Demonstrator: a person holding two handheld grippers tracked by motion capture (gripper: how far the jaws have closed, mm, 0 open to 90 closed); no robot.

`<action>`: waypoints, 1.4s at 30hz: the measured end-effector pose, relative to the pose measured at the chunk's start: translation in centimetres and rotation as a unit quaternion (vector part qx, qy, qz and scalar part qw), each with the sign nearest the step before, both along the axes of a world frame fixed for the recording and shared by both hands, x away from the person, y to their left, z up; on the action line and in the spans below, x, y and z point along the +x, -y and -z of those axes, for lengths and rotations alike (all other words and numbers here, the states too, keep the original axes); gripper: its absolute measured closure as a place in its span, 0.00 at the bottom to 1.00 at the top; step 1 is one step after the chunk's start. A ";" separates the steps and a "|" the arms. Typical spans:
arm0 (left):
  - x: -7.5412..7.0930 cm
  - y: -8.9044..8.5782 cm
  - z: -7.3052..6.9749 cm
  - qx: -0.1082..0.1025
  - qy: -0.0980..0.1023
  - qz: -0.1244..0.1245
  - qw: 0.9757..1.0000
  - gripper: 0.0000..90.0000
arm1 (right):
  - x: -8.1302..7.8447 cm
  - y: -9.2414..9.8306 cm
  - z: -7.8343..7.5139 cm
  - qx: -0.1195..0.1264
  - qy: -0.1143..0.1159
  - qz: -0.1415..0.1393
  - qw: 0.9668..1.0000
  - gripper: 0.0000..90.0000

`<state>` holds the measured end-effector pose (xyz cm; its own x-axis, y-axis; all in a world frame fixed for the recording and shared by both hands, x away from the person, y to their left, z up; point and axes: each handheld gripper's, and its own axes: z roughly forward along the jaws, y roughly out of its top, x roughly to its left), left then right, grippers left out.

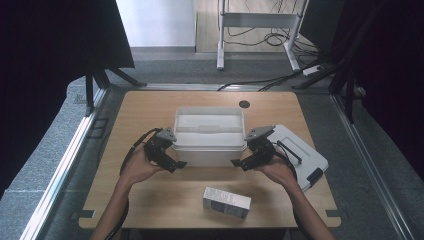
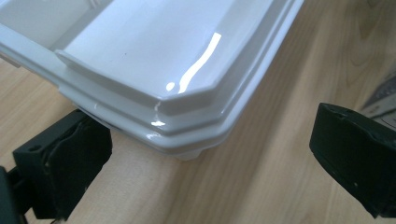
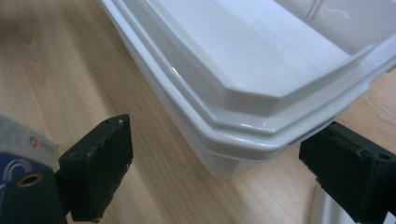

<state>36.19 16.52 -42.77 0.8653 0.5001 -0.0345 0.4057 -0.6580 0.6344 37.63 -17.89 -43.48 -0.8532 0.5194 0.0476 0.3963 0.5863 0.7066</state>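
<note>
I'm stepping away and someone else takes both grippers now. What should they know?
Left gripper: jaws open around the white bin's near left corner, gripping nothing.
Right gripper: jaws open around its near right corner, gripping nothing.
The bin sits open and looks empty at mid-table; its lid lies to its right; a small carton lies near the front edge.
Done: lid off.
Left, likely: carton in, lid on.

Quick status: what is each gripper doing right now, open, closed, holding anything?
Left gripper: open, holding nothing, jaws astride the near left corner of the white plastic storage bin.
Right gripper: open, holding nothing, jaws astride the bin's near right corner.
</note>
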 end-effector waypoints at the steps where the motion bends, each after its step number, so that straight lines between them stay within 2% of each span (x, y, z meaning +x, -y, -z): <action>1: 0.0 0.0 0.0 0.000 0.000 0.000 1.000 0.00 | 0.0 0.0 0.0 0.000 0.000 0.000 1.000 0.11; 8: -1.6 0.0 0.1 -0.002 0.006 0.007 1.000 0.00 | -1.7 0.3 0.0 0.001 -0.001 -0.008 1.000 0.11; 10: -2.2 -0.1 0.2 -0.012 0.004 0.010 1.000 0.00 | -2.5 0.4 0.0 0.002 -0.001 -0.009 1.000 0.11; 13: -2.8 -0.2 0.2 -0.016 0.003 0.012 1.000 0.00 | -3.1 0.6 0.0 0.008 -0.001 -0.010 1.000 0.11; 24: -5.1 -0.1 0.1 -0.010 0.002 0.020 1.000 0.00 | -5.4 1.0 0.1 0.015 -0.004 -0.020 1.000 0.10; 27: -5.9 0.2 -0.1 -0.001 0.002 0.020 1.000 0.00 | -6.2 1.1 0.0 0.013 -0.005 -0.024 1.000 0.09; 31: -6.1 0.4 -0.1 0.008 0.004 0.022 1.000 0.00 | -6.4 1.0 0.0 0.007 -0.005 -0.025 1.000 0.08; 34: -5.9 0.0 -0.2 0.003 0.002 0.030 1.000 0.00 | -6.2 1.3 -0.1 0.005 -0.004 -0.032 0.999 0.13; 35: -5.6 -0.4 -0.2 0.009 0.006 0.026 1.000 0.00 | -6.2 1.4 0.0 0.004 -0.005 -0.033 0.999 0.11; 38: -5.3 -1.0 -0.3 0.011 0.007 0.025 1.000 0.00 | -6.1 1.7 0.6 -0.018 -0.001 -0.023 1.000 0.00; 40: -5.0 -1.7 -0.5 0.010 0.008 0.021 1.000 0.00 | -6.0 1.8 0.9 -0.022 0.002 -0.018 1.000 0.00; 42: -4.6 -2.4 -0.7 0.014 0.010 0.020 1.000 0.00 | -5.8 2.5 1.8 -0.020 0.004 0.001 1.000 0.00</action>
<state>31.60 18.91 -42.09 0.8851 0.4655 -0.0034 0.3661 -0.6916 0.6226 31.78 -20.39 -45.28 -0.8524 0.5224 0.0205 0.3924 0.6133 0.6855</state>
